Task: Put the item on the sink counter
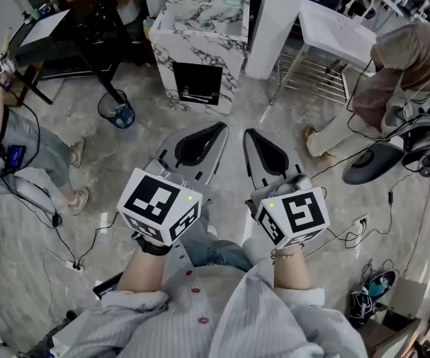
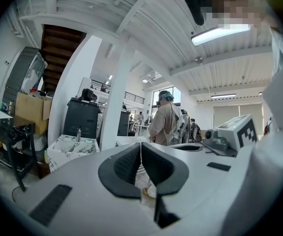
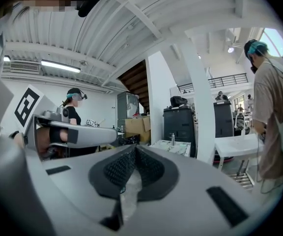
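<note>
Left hand-held gripper (image 1: 216, 131) and right hand-held gripper (image 1: 251, 135), jaws together, seemingly face sink counter (image 1: 200, 47).

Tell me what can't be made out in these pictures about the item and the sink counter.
- The item: the left tool and the right tool are both shut on nothing, so which thing it is stays unknown.
- Small things on the sink counter: too small in the head view, too far away in both gripper views.
- Contents of the bin: too small, head view.
</note>
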A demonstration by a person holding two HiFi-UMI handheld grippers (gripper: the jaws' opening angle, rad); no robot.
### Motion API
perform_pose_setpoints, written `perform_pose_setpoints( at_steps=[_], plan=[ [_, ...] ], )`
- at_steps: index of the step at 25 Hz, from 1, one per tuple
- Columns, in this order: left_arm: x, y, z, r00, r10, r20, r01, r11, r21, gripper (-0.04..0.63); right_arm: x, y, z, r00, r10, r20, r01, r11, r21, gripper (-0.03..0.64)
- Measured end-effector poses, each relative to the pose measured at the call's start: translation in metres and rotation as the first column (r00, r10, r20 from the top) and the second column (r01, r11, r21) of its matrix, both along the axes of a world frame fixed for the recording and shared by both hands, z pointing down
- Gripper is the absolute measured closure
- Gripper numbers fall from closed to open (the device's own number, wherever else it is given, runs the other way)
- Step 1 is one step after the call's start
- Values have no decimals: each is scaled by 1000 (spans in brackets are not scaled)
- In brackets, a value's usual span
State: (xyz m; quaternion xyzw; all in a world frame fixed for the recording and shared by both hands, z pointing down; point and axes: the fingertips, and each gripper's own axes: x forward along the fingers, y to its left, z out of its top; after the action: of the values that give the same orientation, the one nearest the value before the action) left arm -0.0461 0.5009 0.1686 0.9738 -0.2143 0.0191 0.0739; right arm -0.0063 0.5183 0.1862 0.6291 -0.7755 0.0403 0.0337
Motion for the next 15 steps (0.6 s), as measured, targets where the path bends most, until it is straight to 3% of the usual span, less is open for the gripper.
perform_pose_setpoints(
  at_steps=[15],
  plan=[
    [28, -164, -2, 999, 37, 24, -37, 999, 7, 575, 31, -158, -1, 999, 52, -7, -52, 998, -19, 606]
  ],
)
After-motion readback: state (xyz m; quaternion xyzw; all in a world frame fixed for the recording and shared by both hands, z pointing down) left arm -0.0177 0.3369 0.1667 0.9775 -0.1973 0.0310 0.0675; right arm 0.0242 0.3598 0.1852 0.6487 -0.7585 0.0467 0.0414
